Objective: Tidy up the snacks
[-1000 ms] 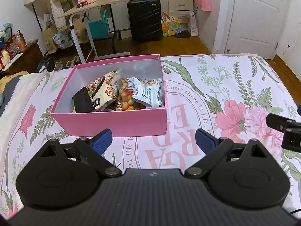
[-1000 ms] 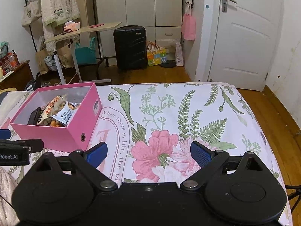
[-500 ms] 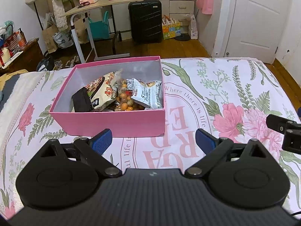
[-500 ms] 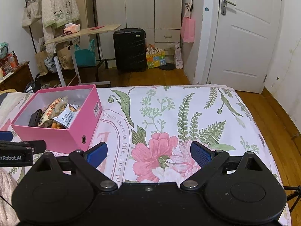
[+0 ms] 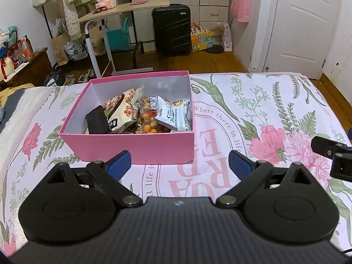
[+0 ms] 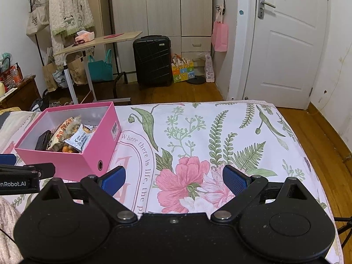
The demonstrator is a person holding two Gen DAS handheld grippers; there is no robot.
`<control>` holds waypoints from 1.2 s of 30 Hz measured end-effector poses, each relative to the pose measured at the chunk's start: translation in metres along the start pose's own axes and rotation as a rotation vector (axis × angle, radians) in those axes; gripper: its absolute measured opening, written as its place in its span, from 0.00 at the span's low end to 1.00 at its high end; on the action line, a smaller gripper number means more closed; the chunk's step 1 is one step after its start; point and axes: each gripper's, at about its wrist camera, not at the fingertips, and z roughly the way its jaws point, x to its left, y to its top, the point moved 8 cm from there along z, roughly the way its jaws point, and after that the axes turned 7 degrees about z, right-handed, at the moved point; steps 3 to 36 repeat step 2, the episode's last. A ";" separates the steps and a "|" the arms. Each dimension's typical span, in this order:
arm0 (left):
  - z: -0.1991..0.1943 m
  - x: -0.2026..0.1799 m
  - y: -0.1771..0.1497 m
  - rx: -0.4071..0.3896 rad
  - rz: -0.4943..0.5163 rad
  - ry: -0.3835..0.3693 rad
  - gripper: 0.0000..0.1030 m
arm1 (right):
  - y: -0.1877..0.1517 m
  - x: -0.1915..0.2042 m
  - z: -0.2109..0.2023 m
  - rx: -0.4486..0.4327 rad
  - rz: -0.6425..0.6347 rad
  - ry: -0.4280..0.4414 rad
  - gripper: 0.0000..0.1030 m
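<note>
A pink box (image 5: pixel 136 146) stands on the floral bedsheet (image 5: pixel 264 114) and holds several snacks: a white packet (image 5: pixel 175 115), a bag of orange balls (image 5: pixel 149 123), a large printed bag (image 5: pixel 120 107) and a black packet (image 5: pixel 96 122). My left gripper (image 5: pixel 179 165) hovers open just in front of the box with nothing between its fingers. In the right wrist view the pink box (image 6: pixel 88 154) sits at the left, and my right gripper (image 6: pixel 173 179) is open and empty over the pink flower print. The left gripper's body (image 6: pixel 19 177) shows at that view's left edge.
Beyond the bed are a rolling side table (image 6: pixel 96 41), a black suitcase (image 6: pixel 153 60), a wardrobe (image 6: pixel 162 6) and a white door (image 6: pixel 286 44). Wooden floor (image 6: pixel 319 136) runs along the bed's right side. The right gripper's finger (image 5: pixel 330 148) pokes in at the left wrist view's right edge.
Both grippers have pulled back and lifted slightly, so the box and bed sit lower and farther in each view. Both stay open and empty.
</note>
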 end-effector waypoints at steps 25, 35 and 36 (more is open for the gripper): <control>0.000 0.000 0.000 0.005 -0.002 -0.001 0.93 | 0.000 0.000 0.000 0.001 -0.001 0.000 0.94; 0.000 0.000 0.000 0.005 -0.002 -0.001 0.93 | 0.000 0.000 0.000 0.001 -0.001 0.000 0.94; 0.000 0.000 0.000 0.005 -0.002 -0.001 0.93 | 0.000 0.000 0.000 0.001 -0.001 0.000 0.94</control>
